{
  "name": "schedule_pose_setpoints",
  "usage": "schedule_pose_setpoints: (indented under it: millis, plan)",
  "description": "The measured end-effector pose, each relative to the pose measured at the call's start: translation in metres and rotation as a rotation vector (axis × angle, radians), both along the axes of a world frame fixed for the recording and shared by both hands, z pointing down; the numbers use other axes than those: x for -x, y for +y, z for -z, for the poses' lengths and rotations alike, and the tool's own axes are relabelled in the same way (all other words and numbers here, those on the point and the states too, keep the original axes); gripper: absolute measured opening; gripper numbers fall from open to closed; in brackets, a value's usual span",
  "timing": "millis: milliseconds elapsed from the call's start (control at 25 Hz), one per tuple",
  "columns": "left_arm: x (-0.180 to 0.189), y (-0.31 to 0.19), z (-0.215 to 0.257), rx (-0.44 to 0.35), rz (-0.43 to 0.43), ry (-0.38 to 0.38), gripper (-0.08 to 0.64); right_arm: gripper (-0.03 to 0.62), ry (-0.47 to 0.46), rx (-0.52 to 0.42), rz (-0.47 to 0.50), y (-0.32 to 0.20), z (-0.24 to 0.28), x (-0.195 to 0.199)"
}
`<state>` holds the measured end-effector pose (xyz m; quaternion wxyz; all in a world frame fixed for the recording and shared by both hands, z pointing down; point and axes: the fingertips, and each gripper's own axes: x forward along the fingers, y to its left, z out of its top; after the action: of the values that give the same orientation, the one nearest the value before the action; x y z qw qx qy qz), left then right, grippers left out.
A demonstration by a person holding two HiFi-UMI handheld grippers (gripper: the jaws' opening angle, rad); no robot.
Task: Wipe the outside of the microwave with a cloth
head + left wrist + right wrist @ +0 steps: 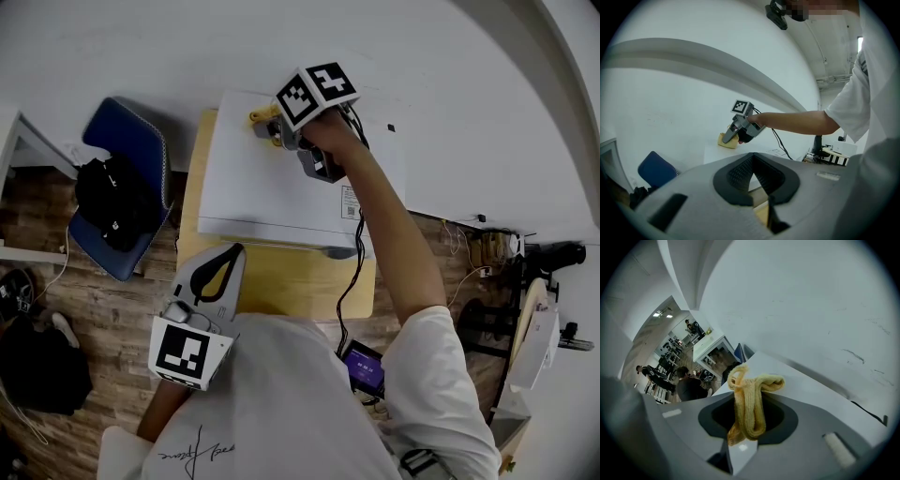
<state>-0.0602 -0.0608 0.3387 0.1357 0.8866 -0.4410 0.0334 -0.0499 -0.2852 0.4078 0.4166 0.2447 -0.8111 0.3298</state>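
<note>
Right arm at full stretch: we see the right gripper (272,128) out over the white microwave (272,187), its fingers (715,417) clenched on a folded yellow cloth (263,117) set against the top panel at its far left corner, close under the wall. In the head view the cloth pokes out to the left of the fingertips. In the right gripper view it stands up out of the pinch and curls over toward the wall. We judge the wipe to be at work on the top panel, with the front and sides yet to be done. The open room lies toward the person and to the right, across bare white panel down to the front edge. Only a small label (349,202) sits near the right side, where the gripper's black cable (352,281) trails down. Behind the cloth is the wall, and to its left the panel's edge is just beside it, with a blue chair (131,178) beyond. The left gripper (234,253) hangs low by the person's body at the near side of the wooden counter (281,281), well apart from the cloth, its fingers (736,176) closed together on nothing, so the right is by far the nearer
</note>
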Motion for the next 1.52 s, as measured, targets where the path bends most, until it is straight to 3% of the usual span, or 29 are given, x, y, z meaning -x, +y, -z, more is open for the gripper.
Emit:
schedule_pose_setpoints:
  millis: [480,880,1120,1520]
  plan:
    - [0.016,-0.001,-0.007,0.019,0.028,0.014,-0.009,0.117,-0.065,0.017,0.028,0.002,0.002,0.053]
    - [0.029,-0.002,-0.007,0.014,0.057,-0.006,-0.009,0.118,-0.29,0.108,0.054,0.022,0.027,0.087]
    - [0.014,0.003,0.0,0.0,0.031,0.024,-0.009,0.118,-0.25,0.019,0.029,0.022,0.047,0.036]
    - [-0.032,0.011,0.002,-0.007,-0.084,0.024,-0.009,0.118,-0.174,-0.039,-0.152,0.029,0.049,-0.095]
